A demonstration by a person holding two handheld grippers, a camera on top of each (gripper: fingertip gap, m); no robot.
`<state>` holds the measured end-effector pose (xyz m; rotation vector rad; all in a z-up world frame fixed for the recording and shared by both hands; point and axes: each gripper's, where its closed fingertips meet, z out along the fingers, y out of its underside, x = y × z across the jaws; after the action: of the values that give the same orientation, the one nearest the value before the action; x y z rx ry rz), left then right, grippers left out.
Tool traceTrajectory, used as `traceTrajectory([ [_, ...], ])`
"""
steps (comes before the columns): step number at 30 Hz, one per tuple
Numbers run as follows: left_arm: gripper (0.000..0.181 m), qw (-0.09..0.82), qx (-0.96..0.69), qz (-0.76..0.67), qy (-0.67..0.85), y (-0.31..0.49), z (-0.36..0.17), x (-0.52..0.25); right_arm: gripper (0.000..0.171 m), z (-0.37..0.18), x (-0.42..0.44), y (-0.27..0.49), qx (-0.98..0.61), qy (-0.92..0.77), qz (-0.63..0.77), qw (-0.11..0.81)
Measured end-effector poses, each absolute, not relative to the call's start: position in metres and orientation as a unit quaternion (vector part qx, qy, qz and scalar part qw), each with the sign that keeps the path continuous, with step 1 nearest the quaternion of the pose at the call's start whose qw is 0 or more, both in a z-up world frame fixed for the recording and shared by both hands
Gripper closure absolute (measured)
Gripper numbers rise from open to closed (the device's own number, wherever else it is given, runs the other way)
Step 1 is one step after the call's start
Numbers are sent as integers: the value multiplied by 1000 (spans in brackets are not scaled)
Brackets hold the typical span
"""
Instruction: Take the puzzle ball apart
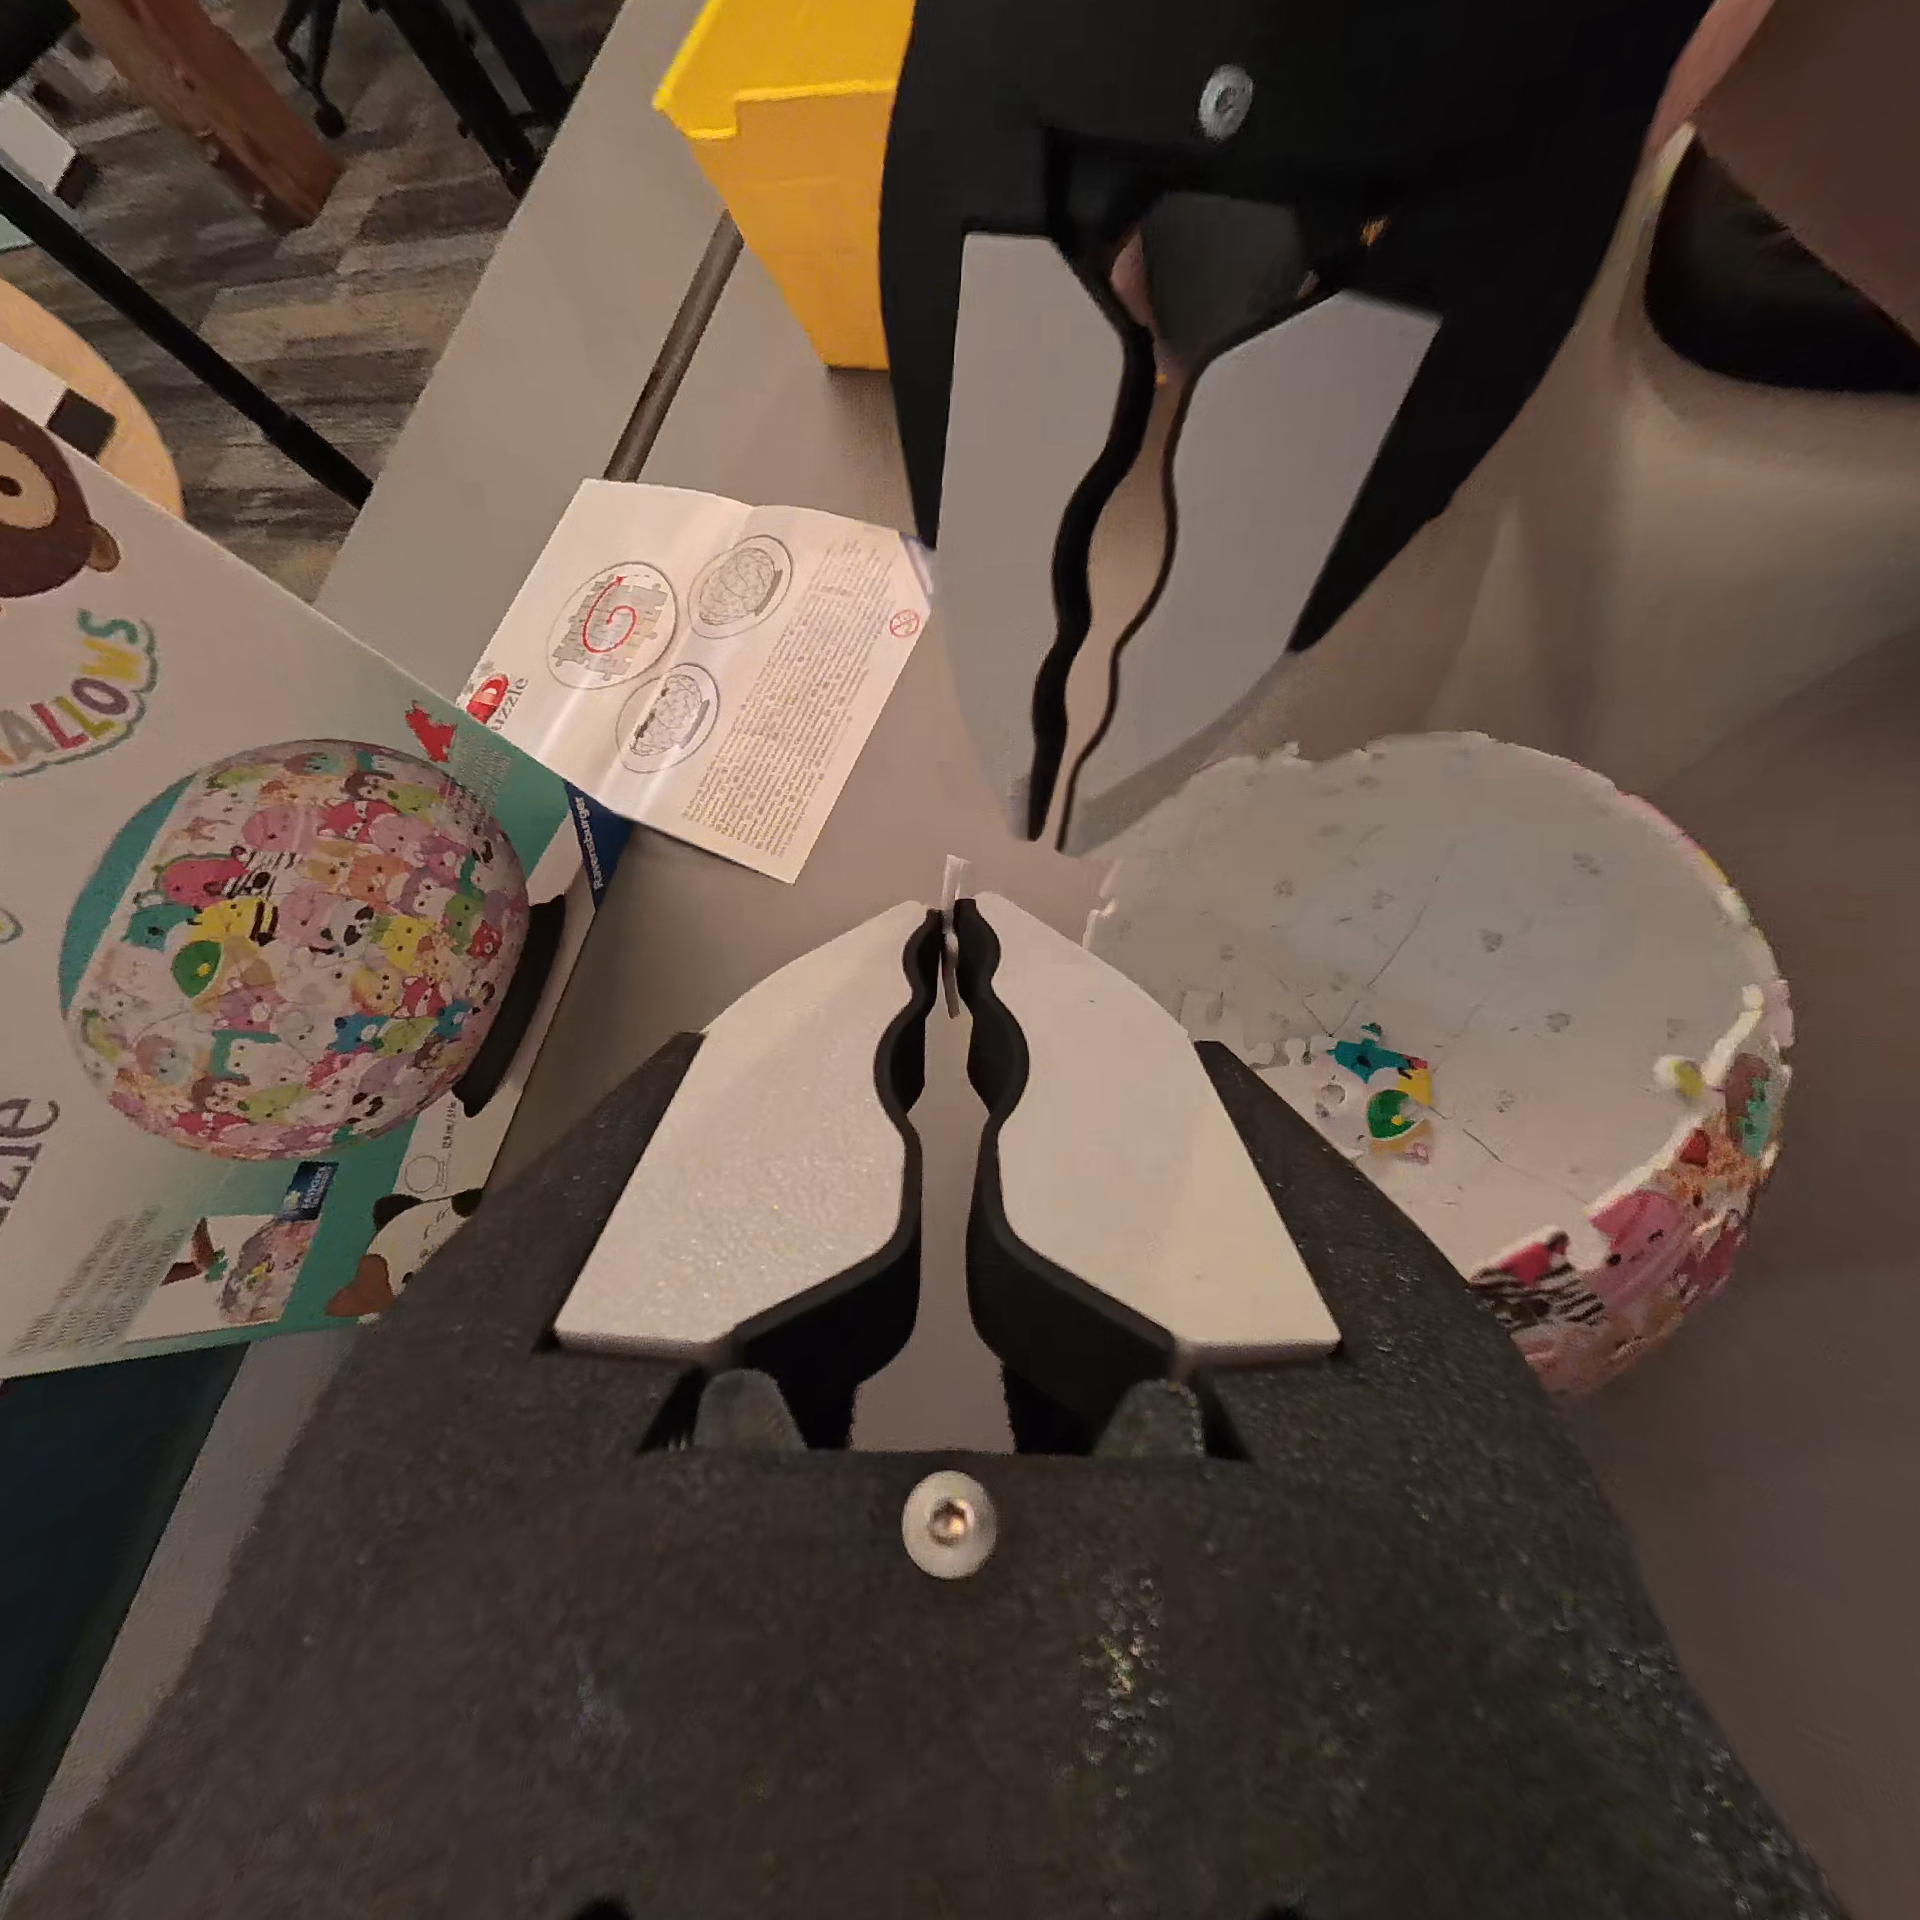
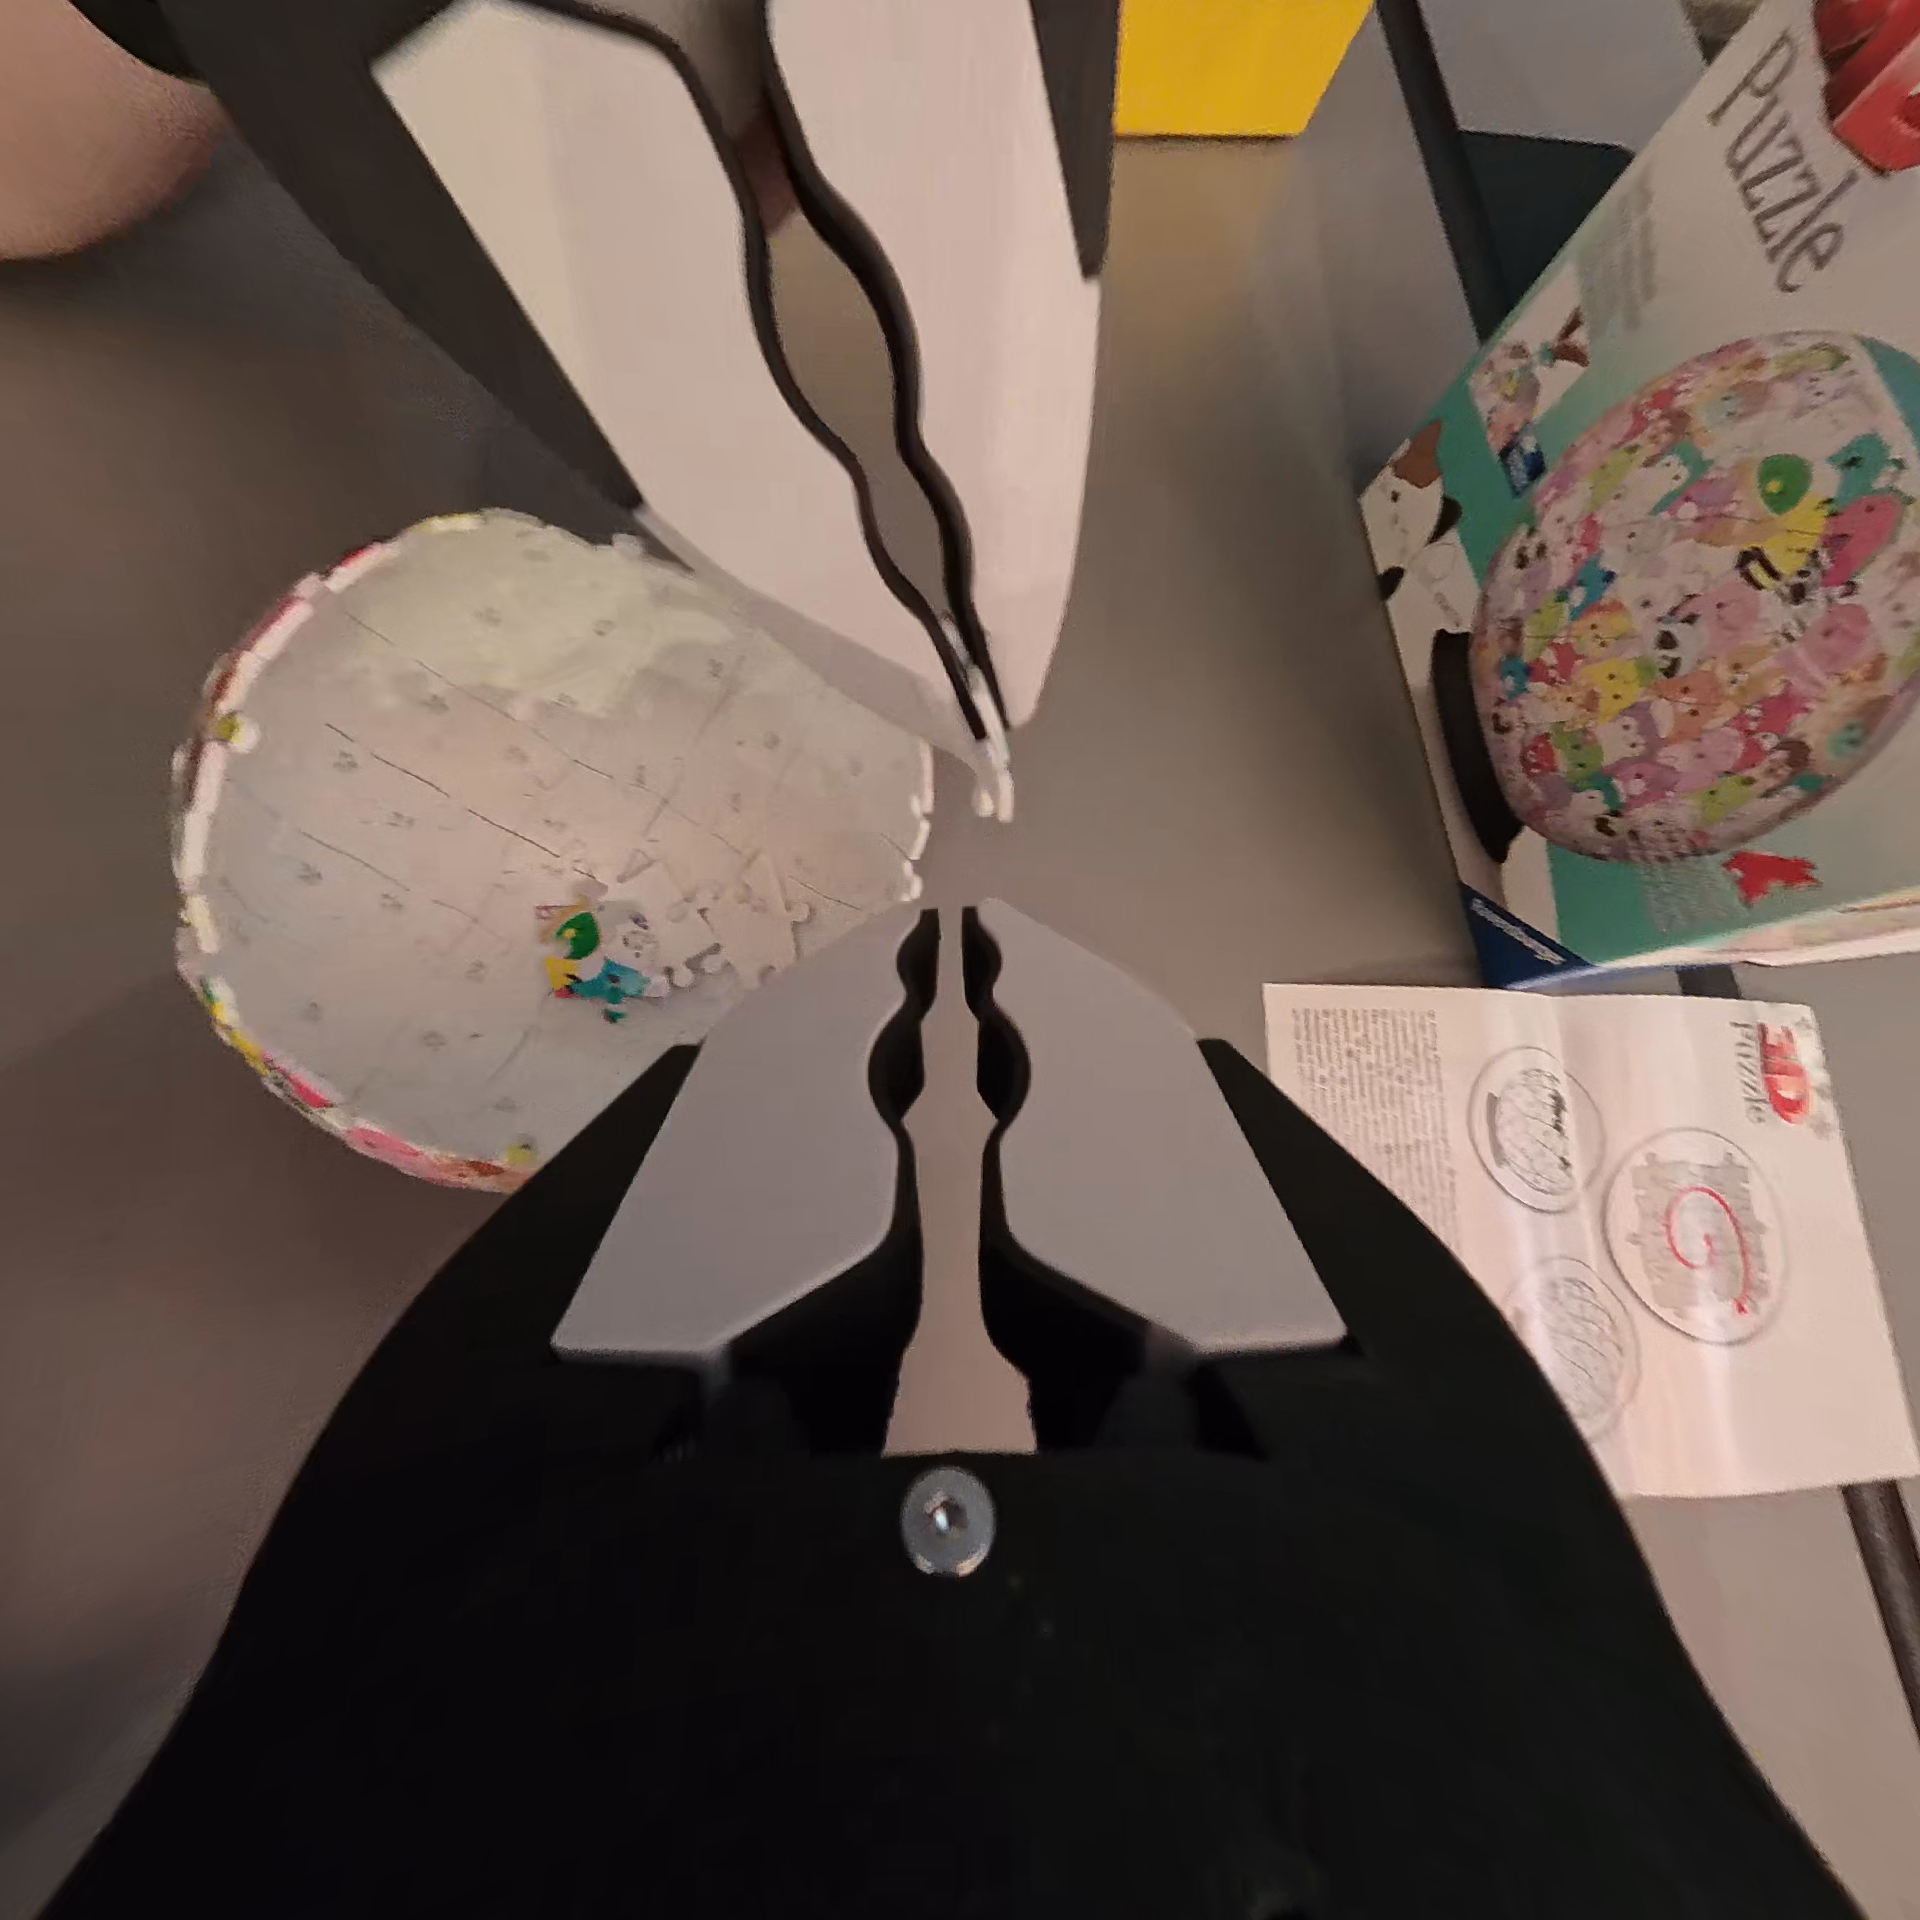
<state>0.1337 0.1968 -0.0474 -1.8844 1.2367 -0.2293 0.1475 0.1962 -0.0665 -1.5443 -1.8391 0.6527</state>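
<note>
Grey tabletop (image 1: pixel 1195 665): open bare room between the two grippers and beyond the half-ball; the table edge runs along the left side in the left wrist view, floor past it.
Crowding: puzzle box (image 1: pixel 260 935) at the left table edge, instruction leaflet (image 1: pixel 696 665) just beside it, yellow bin (image 1: pixel 800 187) farther back.
Left gripper (image 1: pixel 948 914): jaws pressed together on a small white puzzle piece (image 1: pixel 950 940), held edge-on, its tip poking past the fingertips.
Right gripper (image 2: pixel 951 914): jaws nearly together, a thin slit between the tips, nothing in them.
Face-off: the two grippers point tip to tip, near each other, apart, over bare table.
Puzzle ball (image 1: pixel 1455 997): lies on the table just right of the left gripper's tips, open side up; in the right wrist view it sits left of the right gripper (image 2: pixel 540 831).
Held piece versus ball: just beside the ragged rim, not touching it.
Ball's look: a half shell, white inside with visible piece seams, bright cartoon creatures around the outside, rim jagged with knobs.
Inside the shell: a few loose pieces (image 1: pixel 1387 1091) lie at the bottom, some colour side up.
</note>
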Motion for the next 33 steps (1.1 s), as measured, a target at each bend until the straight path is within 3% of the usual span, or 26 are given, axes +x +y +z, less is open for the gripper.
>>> traceTrajectory([
  [11,179,450,-724,-194,485,177,-12,142,148,-25,137,189,-569,-655,342,360],
  [13,179,452,-719,-212,483,175,-8,144,152,-21,135,184,-557,-658,353,363],
  [15,178,454,-719,-213,481,175,-7,142,167,-17,133,176,-533,-671,358,371],
  [17,177,445,-715,-229,488,170,-8,144,168,-17,134,173,-531,-675,357,368],
  [19,141,446,-718,-226,485,171,-6,144,168,-19,143,179,-569,-664,342,343],
  [21,129,450,-723,-205,483,172,-2,137,168,-18,171,192,-622,-650,295,322],
  [26,135,464,-721,-233,460,166,18,128,168,-40,334,253,-837,-471,74,269],
  [29,134,457,-731,-240,446,165,21,124,168,-79,408,267,-911,-361,30,194],
  [33,135,458,-728,-249,445,159,28,124,168,-121,444,274,-943,-297,57,137],
])
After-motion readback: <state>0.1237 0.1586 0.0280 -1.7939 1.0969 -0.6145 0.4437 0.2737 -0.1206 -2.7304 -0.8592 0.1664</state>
